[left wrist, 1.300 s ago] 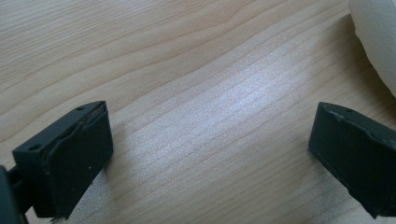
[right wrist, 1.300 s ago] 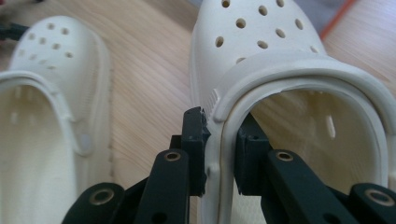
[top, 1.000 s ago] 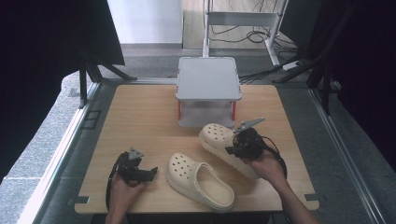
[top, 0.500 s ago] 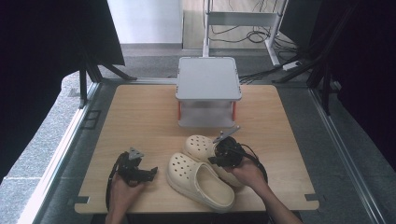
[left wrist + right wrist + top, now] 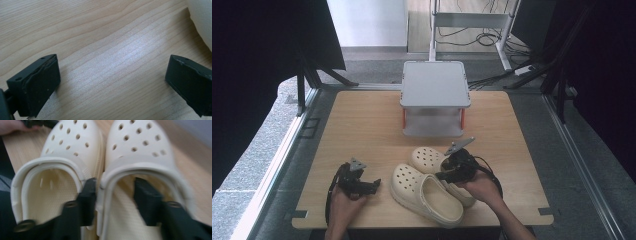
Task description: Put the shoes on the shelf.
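2 cream perforated foam clogs, the far clog (image 5: 428, 158) and the near clog (image 5: 428, 192), lie side by side at the lower centre of the wooden counter (image 5: 362, 130). The right hand-held gripper (image 5: 115, 195) has just been opening; its jaws straddle the far clog's inner wall, released. The left hand-held gripper (image 5: 112, 77) gapes, empty. The foam looks light, springy and grippy, so the stiff heel rim suits a pinch

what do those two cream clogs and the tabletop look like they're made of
Both clogs look like moulded foam resin, matte cream: one-piece bodies, punched round holes, thick soft rims. The tabletop looks like light wood or wood-look laminate with a satin sheen: running grain lines; which, I can't tell.
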Demonstrator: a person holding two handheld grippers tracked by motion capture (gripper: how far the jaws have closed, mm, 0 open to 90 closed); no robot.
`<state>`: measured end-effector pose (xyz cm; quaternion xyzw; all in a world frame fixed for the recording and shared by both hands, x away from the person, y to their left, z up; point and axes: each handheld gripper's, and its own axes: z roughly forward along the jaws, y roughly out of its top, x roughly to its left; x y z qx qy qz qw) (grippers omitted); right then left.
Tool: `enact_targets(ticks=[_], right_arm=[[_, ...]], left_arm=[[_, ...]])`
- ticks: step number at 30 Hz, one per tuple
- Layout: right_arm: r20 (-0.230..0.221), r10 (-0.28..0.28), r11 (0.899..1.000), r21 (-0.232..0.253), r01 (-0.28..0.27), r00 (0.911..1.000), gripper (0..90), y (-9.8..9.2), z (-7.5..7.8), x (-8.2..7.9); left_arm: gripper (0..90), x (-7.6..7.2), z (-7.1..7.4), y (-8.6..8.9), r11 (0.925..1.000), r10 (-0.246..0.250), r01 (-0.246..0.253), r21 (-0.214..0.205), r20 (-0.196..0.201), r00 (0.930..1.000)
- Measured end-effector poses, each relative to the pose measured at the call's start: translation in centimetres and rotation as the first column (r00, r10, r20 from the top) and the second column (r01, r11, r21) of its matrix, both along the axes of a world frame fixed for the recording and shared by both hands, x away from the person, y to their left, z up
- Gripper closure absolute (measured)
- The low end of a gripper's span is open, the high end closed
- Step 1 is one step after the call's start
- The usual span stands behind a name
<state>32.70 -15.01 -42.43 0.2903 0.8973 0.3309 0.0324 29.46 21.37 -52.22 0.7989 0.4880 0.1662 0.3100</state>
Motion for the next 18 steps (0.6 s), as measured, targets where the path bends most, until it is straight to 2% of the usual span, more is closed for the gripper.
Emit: enact_targets(ticks=[6,11,14,18], right_arm=[[0.026,0.020,1.000,0.011,-0.021,0.9995,27.8,-1.5,1.0,-0.4],[0.024,0.049,0.999,0.014,-0.049,0.9985,23.5,-1.4,0.6,-1.0],[0.032,0.077,0.997,-0.012,-0.077,0.9965,23.4,-0.7,0.1,-1.3],[0.026,0.084,0.996,-0.027,-0.083,0.9961,23.6,0.4,-0.8,-1.3]], left_arm=[[0.0,0.0,0.0,0.0,1.0000,0.000,0.000,0.000,0.000,1.0000],[0.0,0.0,0.0,0.0,1.0000,-0.002,0.002,0.002,-0.001,1.0000],[0.0,0.0,0.0,0.0,1.0000,0.000,0.000,0.000,0.000,1.0000],[0.0,0.0,0.0,0.0,1.0000,-0.002,0.002,0.002,-0.001,1.0000]])
